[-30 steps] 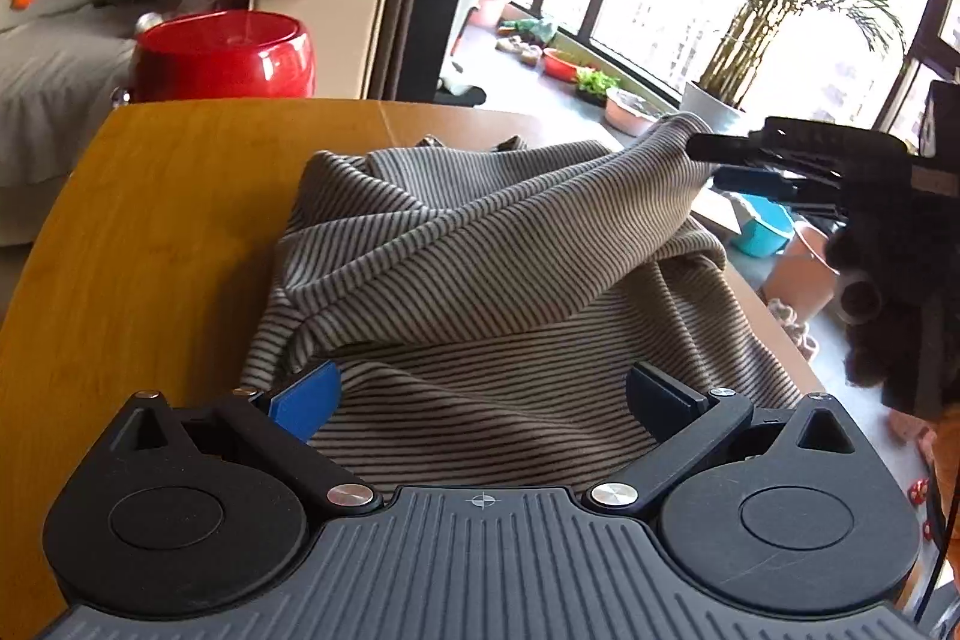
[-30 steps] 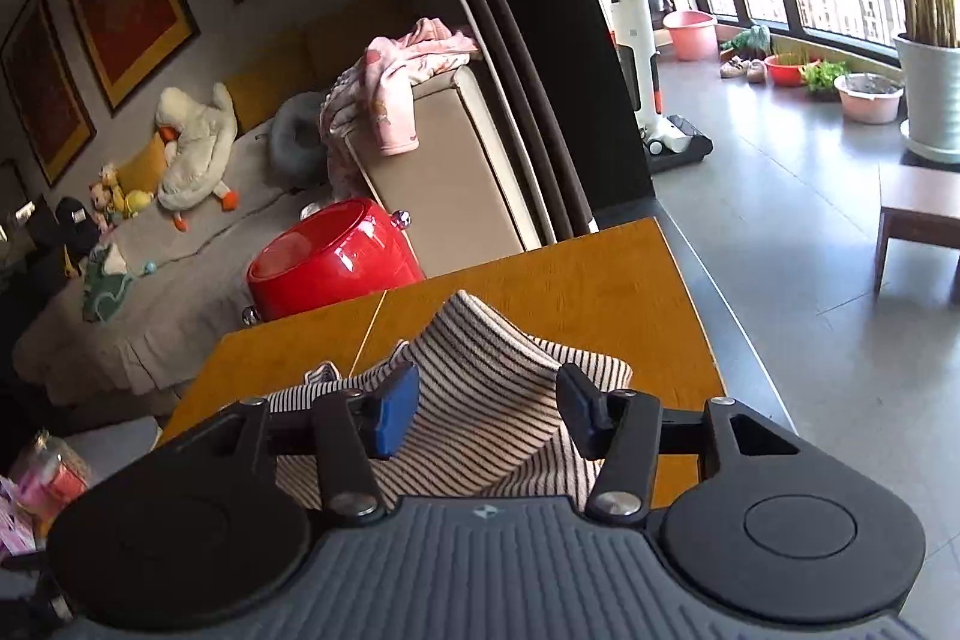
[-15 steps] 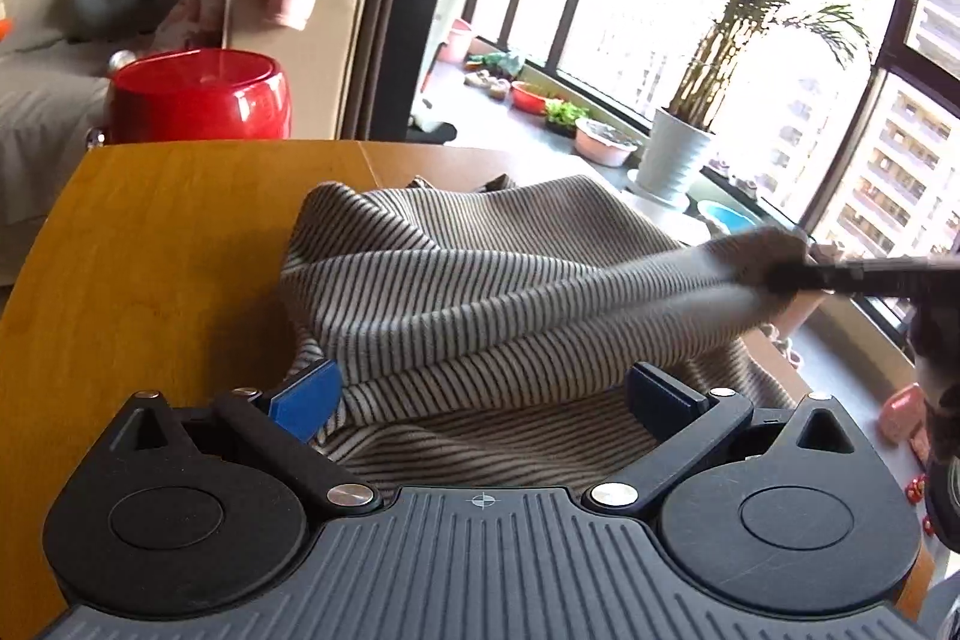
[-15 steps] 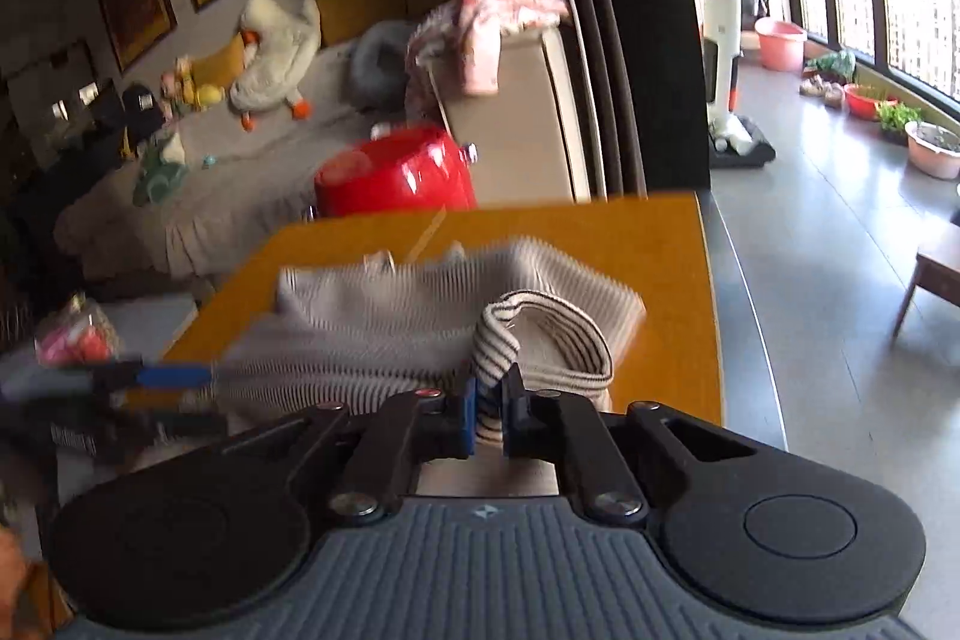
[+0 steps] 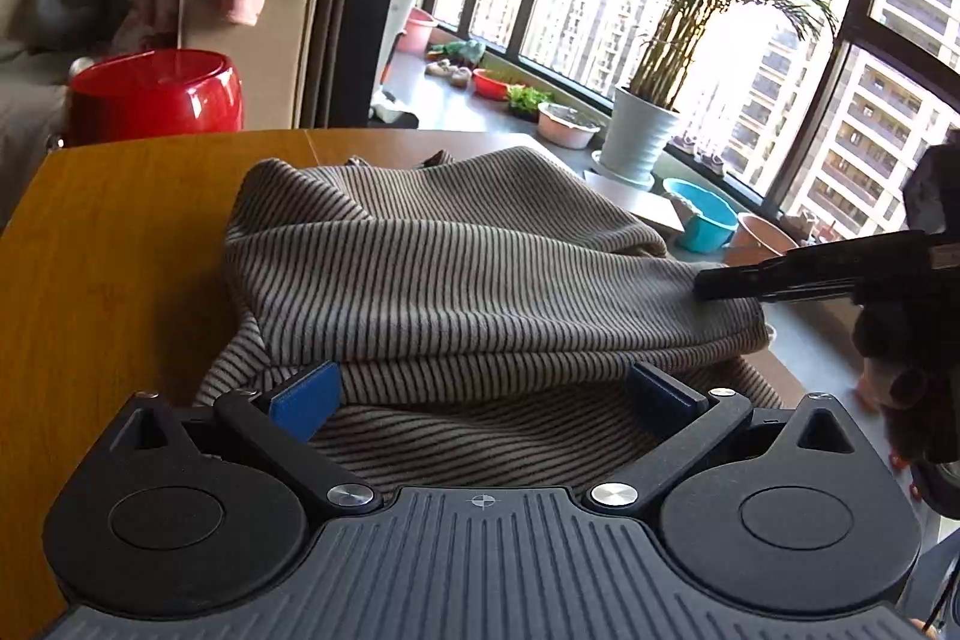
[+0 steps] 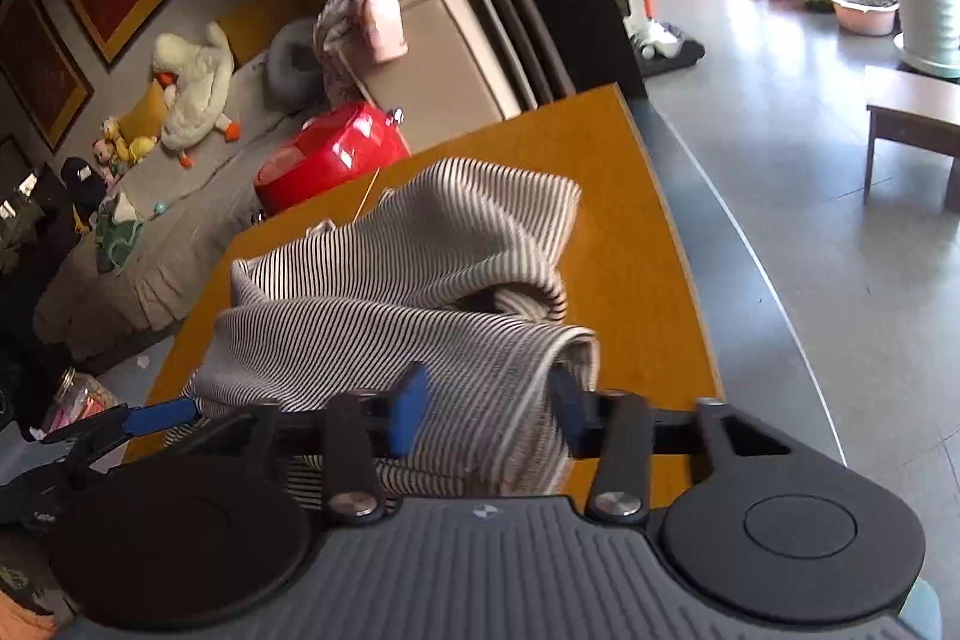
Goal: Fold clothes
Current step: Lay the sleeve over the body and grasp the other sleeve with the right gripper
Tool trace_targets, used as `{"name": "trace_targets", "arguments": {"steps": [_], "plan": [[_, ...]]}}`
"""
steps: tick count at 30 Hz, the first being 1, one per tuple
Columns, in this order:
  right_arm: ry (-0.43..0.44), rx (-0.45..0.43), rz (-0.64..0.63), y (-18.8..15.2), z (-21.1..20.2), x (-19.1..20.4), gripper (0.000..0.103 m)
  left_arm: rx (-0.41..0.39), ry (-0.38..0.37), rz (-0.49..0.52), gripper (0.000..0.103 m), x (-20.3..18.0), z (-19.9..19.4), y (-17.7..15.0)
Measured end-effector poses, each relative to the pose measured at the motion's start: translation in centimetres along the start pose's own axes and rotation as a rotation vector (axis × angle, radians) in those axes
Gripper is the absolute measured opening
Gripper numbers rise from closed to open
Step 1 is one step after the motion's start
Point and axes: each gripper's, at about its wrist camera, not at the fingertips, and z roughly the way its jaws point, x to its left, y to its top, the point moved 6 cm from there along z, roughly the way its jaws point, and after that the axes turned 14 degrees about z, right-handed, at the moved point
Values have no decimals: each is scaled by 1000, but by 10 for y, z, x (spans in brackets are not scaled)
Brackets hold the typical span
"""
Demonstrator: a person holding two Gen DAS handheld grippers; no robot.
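Fingers (image 6: 411, 409) of our right gripper (image 6: 486, 412) pinch a bunched fold of the striped top (image 5: 450, 268), with cloth filling the gap between the pads. Our left gripper (image 5: 480, 394) hovers with its fingers spread wide over the near hem, gripping nothing.

With nothing pinning the hem, we judge that a pull from the right could drag the whole top across the table (image 5: 120, 250) rather than fold it. The pinch is on a thick, loose bunch, so it may slip out partway. The far side also lies near the table's edge, and cloth could slide off.

We see a soft, thin-striped grey-brown knit, rumpled on the wooden table, one layer drawn taut toward the right gripper over slack folds beneath.
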Motion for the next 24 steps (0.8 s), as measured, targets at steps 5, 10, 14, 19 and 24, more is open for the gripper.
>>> {"name": "trace_targets", "arguments": {"steps": [5,10,14,19,24], "plan": [[168,-174,-271,51,-15,113,3,-29,16,-23,103,-2,3,10],[313,-407,-348,109,-60,171,3,-24,143,-56,103,20,19,14],[190,-367,-331,106,-16,126,3,7,199,-81,103,41,20,7],[-65,-170,-191,68,66,13,4,59,114,-84,103,39,4,-1],[-73,-145,-113,46,61,-28,23,-46,36,-79,103,31,-12,30]]}}
